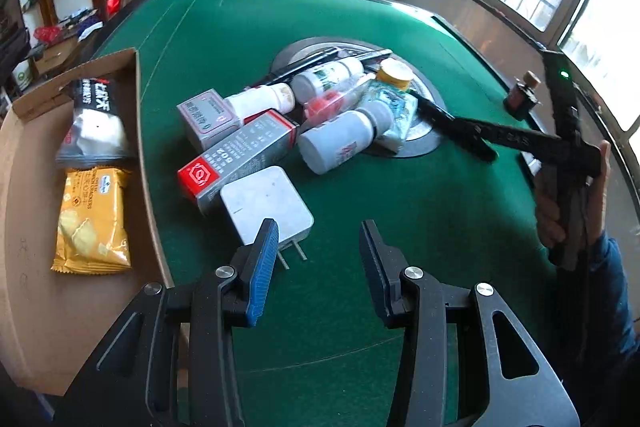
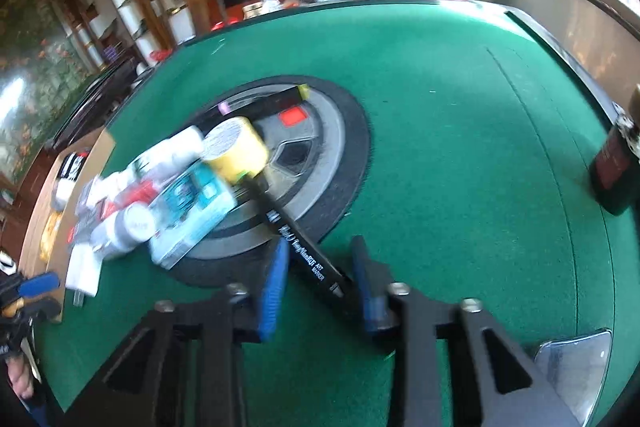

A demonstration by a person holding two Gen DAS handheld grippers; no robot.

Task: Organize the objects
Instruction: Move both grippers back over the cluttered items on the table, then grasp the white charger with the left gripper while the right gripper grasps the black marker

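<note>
My right tool (image 2: 318,277) brackets the marker (image 2: 306,253) at the table's (image 2: 460,131) hub, pads not visibly pressing; if skewed, it may slip; left tool (image 1: 316,267) gapes empty.

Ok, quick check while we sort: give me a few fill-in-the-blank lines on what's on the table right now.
1. The two snack packets, black and yellow, lie in the ____ box.
2. The table is covered in ____ felt.
3. The black thing between the right gripper pads is an art ____.
4. The white charger in front of the left gripper has ____ metal prongs.

Missing words: cardboard; green; marker; two
</note>
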